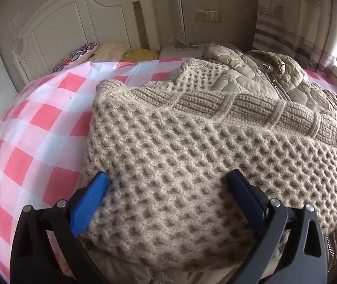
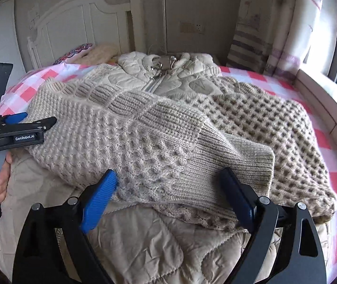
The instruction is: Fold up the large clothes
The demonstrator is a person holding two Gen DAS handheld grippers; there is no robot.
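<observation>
Both your grippers stand wide, gripping nothing.
Your left gripper (image 1: pixel 168 177) and right gripper (image 2: pixel 170 175) hover over the folded knit sweater (image 2: pixel 144 130), which lies on a quilted jacket (image 2: pixel 168 75) across the checked bed cover (image 1: pixel 38 118).

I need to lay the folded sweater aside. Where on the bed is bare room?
Free: the checked sheet left of the knit sweater, up to the pillows by the headboard, and a narrower checked strip between the sweater's right side and the window ledge. Crowded: the middle, where the sweater lies on the quilted jacket.
</observation>
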